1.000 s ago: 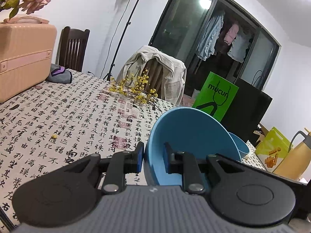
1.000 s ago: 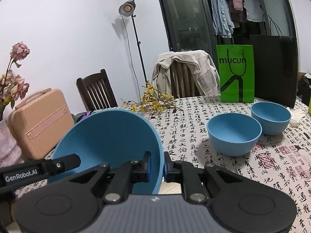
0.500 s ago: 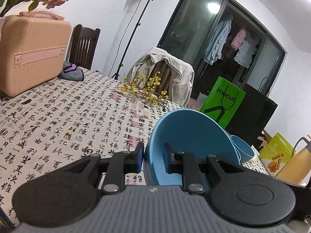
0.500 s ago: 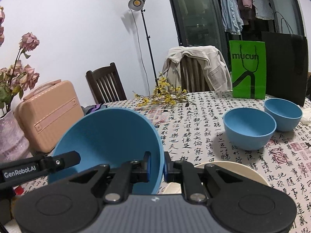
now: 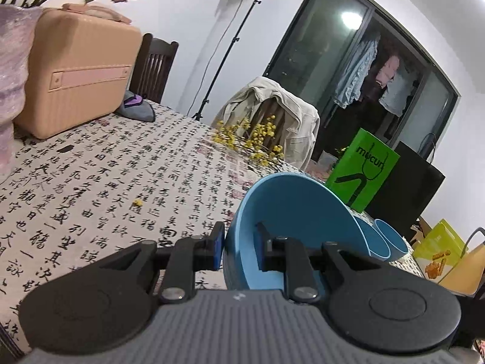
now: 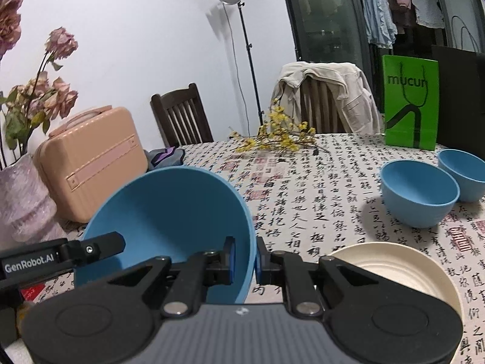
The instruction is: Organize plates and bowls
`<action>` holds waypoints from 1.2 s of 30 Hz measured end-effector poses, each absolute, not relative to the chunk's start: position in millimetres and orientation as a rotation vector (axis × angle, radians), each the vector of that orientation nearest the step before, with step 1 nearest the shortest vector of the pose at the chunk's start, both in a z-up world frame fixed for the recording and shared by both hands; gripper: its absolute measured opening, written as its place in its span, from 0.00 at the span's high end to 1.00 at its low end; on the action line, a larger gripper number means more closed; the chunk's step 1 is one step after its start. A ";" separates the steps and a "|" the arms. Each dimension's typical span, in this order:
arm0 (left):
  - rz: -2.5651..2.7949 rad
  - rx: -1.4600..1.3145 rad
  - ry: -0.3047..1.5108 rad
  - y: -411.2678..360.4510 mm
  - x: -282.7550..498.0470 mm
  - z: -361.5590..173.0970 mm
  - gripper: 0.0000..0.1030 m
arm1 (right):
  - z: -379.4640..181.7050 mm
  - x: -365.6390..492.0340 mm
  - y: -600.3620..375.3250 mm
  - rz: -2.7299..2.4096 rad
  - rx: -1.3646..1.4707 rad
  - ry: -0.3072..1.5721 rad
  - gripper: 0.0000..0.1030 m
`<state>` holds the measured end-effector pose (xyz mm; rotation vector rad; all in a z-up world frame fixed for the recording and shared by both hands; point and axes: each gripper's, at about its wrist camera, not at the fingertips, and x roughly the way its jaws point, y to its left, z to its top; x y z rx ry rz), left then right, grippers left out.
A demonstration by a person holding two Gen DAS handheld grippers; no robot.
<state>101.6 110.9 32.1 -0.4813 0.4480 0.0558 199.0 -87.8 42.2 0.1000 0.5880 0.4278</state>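
1. Left wrist view: the jaws of the left gripper (image 5: 239, 248) are clenched on the near left rim of a large blue bowl (image 5: 291, 212), one pad outside the wall and one inside. The bowl is held tilted above the table (image 5: 91, 182) and looks empty. Two smaller blue bowls (image 5: 385, 239) peek out at its far right.

2. Right wrist view: the jaws of the right gripper (image 6: 244, 257) grasp the same bowl's right rim. Both grippers carry it, so the step in hand looks like transport. Next, it needs lowering level onto a free spot or a stack. The cream plate (image 6: 394, 267), near right, is empty; so is the nearer small bowl (image 6: 419, 194).
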 end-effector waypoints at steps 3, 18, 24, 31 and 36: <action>0.068 -0.493 0.448 119.2 100.1 29.3 0.80 | 38.7 201.0 -80.0 0.444 0.098 0.600 0.88; 0.125 -0.537 0.455 156.7 96.3 10.7 0.80 | 22.4 208.3 -38.8 0.500 0.061 0.652 0.87; 0.132 -0.547 0.460 166.3 95.8 5.8 0.80 | 18.4 212.0 -29.6 0.509 0.055 0.666 0.87; 0.141 -0.563 0.467 174.1 93.8 -0.3 0.80 | 14.7 213.6 -20.2 0.521 0.050 0.677 0.88; 0.156 -0.568 0.471 180.3 91.2 -3.9 0.80 | 9.6 214.4 -12.0 0.533 0.046 0.693 0.87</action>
